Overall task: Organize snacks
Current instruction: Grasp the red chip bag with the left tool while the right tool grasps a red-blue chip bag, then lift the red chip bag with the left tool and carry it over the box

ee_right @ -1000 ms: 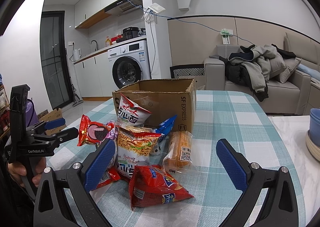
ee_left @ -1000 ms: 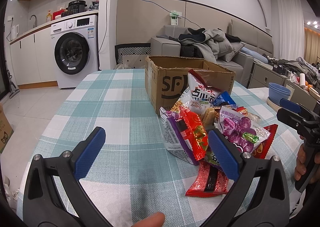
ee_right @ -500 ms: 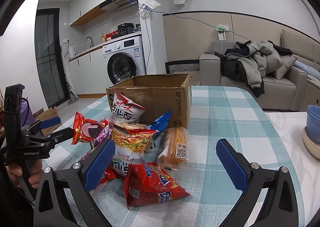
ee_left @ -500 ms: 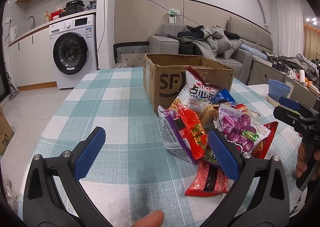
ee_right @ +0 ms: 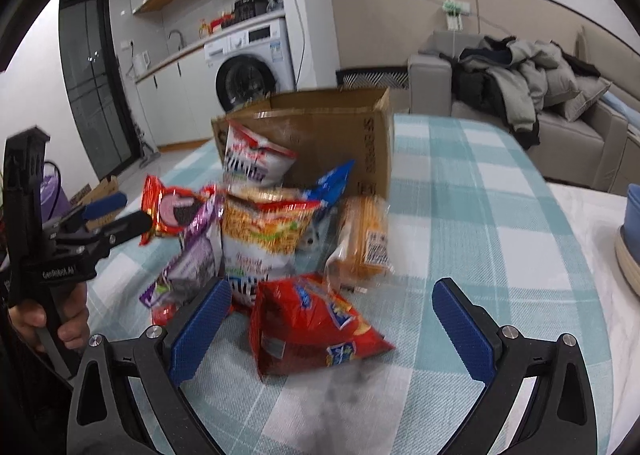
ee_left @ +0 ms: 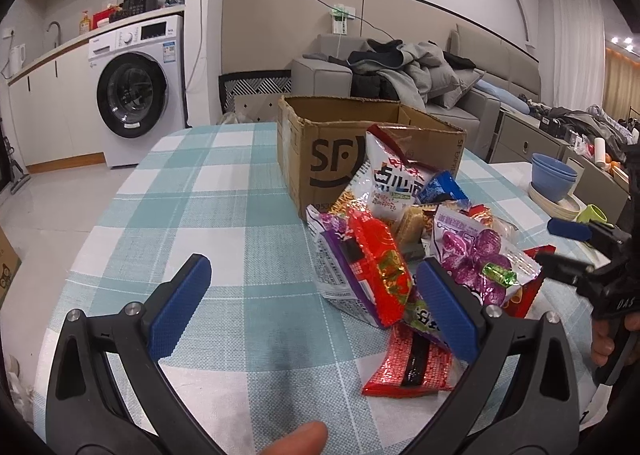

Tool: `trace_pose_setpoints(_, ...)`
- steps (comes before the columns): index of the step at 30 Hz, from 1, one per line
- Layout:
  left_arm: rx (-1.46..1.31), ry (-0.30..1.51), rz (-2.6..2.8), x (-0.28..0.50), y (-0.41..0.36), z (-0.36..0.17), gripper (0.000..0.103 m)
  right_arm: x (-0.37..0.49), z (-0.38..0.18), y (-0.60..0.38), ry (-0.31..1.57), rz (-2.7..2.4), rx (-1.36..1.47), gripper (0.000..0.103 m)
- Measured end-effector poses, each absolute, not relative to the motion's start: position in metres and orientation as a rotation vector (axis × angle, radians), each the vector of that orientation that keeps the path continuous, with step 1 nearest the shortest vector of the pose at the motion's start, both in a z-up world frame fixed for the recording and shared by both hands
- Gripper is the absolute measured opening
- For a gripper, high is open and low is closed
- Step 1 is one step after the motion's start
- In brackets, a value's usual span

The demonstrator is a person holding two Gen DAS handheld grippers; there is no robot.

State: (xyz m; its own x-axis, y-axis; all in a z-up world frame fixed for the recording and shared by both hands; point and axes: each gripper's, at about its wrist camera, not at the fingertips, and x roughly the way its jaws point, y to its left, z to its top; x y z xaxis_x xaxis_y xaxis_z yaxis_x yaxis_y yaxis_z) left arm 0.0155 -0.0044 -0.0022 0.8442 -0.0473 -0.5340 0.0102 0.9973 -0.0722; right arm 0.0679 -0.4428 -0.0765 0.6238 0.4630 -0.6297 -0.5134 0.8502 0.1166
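A pile of snack bags lies on the checked tablecloth (ee_left: 224, 191) in front of an open cardboard box (ee_left: 320, 147). In the left wrist view my left gripper (ee_left: 312, 295) is open, its right finger beside a red and purple packet (ee_left: 368, 271); a purple sweets bag (ee_left: 476, 255) and a white bag (ee_left: 394, 183) lie behind. In the right wrist view my right gripper (ee_right: 332, 323) is open just before a red chip bag (ee_right: 312, 323). A noodle bag (ee_right: 264, 231), a bread pack (ee_right: 362, 239) and the box (ee_right: 328, 131) sit beyond. Each gripper shows in the other's view, hand-held.
Blue bowls on a plate (ee_left: 554, 183) stand on the white table part at the right. A washing machine (ee_left: 136, 91) and a sofa heaped with coats (ee_left: 404, 67) lie beyond the table. Bare tablecloth stretches left of the box.
Both grippers have moved forward toward the pile. The right one has come down close to the red chip bag, and its view is blurred. The jaws stay open.
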Motion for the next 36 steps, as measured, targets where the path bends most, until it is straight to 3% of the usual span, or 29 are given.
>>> trace_pose_setpoints(7, -0.066, 0.617, -0.093, 0.033, -0.012, -0.005, 0.102, 0.074, -0.090, -0.431, 0.800, 0.584, -0.106, 0.103)
trace_pose_setpoints(10, -0.088, 0.642, -0.122, 0.041, -0.013, -0.006, 0.093, 0.079, -0.092, -0.431, 0.830, 0.578, -0.092, 0.099)
trace_pose_setpoints(16, -0.159, 0.707, -0.190, 0.060, -0.008, -0.014, 0.067, 0.084, -0.102, -0.426, 0.878, 0.611, -0.084, 0.090)
trace_pose_setpoints(18, -0.170, 0.726, -0.212, 0.064, -0.008, -0.016, 0.052, 0.085, -0.104, -0.424, 0.885, 0.612, -0.091, 0.087)
trace_pose_setpoints(19, -0.169, 0.733, -0.212, 0.066, -0.009, -0.018, 0.051, 0.086, -0.106, -0.422, 0.890, 0.617, -0.091, 0.087)
trace_pose_setpoints(21, -0.177, 0.727, -0.215, 0.066, -0.009, -0.019, 0.044, 0.088, -0.107, -0.421, 0.897, 0.621, -0.088, 0.077)
trace_pose_setpoints(27, -0.205, 0.717, -0.227, 0.062, -0.006, -0.018, 0.035, 0.084, -0.106, -0.421, 0.881, 0.624, -0.108, 0.059)
trace_pose_setpoints(36, -0.172, 0.682, -0.218, 0.047, -0.008, -0.007, 0.030, 0.061, -0.092, -0.431, 0.822, 0.643, -0.095, 0.054)
